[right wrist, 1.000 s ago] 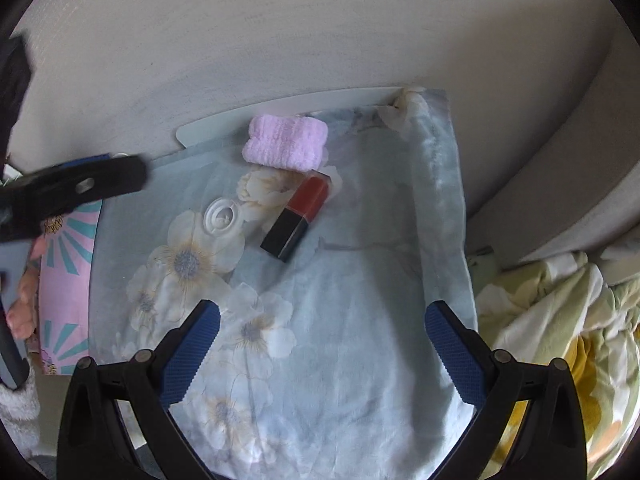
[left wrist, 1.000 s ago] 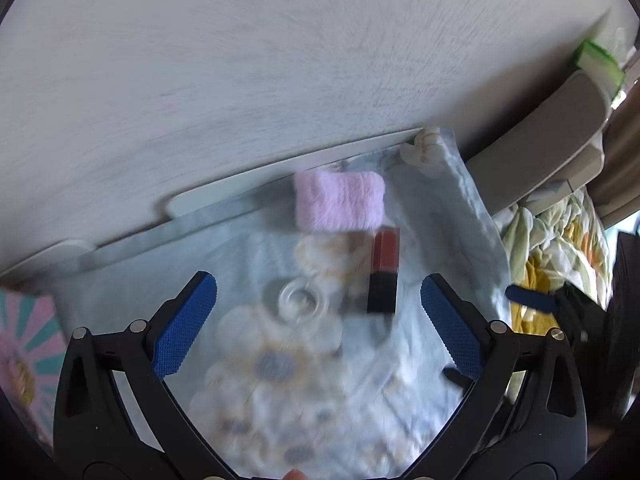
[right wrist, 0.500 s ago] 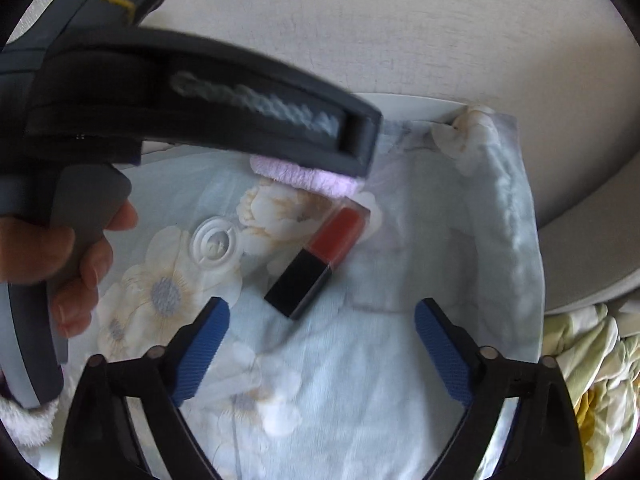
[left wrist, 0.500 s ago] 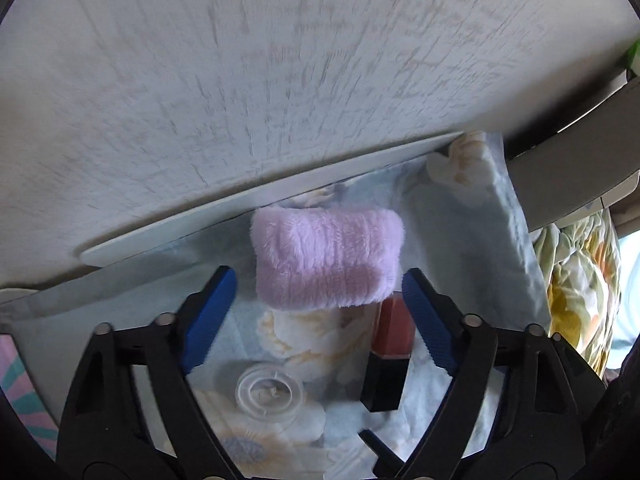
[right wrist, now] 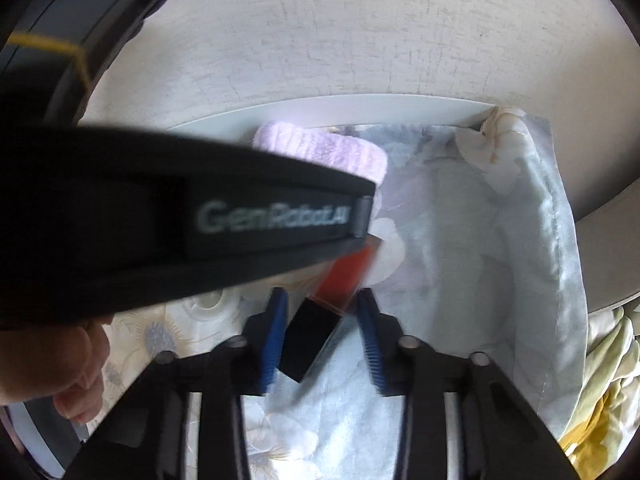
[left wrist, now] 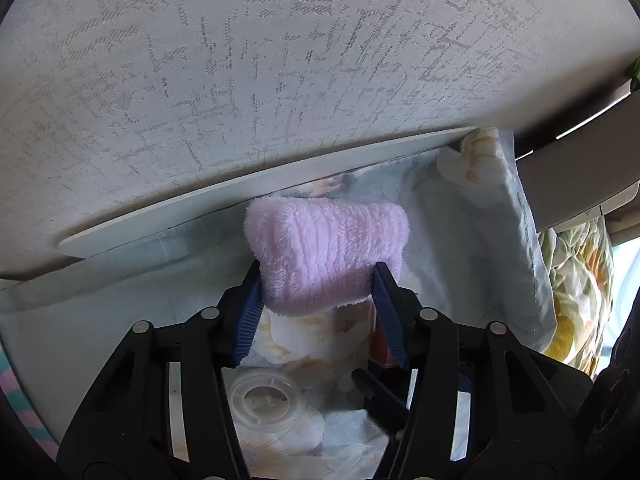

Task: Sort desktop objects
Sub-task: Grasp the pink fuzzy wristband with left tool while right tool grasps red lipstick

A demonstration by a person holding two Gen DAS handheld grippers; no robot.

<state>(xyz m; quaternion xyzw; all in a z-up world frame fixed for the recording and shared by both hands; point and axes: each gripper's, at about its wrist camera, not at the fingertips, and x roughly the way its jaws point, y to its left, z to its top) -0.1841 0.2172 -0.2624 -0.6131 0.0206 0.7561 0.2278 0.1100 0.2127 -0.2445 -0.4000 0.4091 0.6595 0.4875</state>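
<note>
A fluffy pink cloth lies on the floral fabric near the wall. My left gripper is shut on the cloth, its blue pads pressing both sides. The cloth's top also shows in the right wrist view, behind the left gripper's black body. A red and black lipstick lies tilted on the fabric. My right gripper is closed in around the lipstick, pads beside its black cap. A clear round lid lies under the left gripper.
A white tabletop edge runs along a textured wall. The fabric's right edge hangs off the table. Yellow-green bedding lies to the right. A hand holds the left gripper.
Both grippers moved forward and closed: the left onto the pink cloth, the right around the lipstick. The left gripper's body now crosses the right wrist view.
</note>
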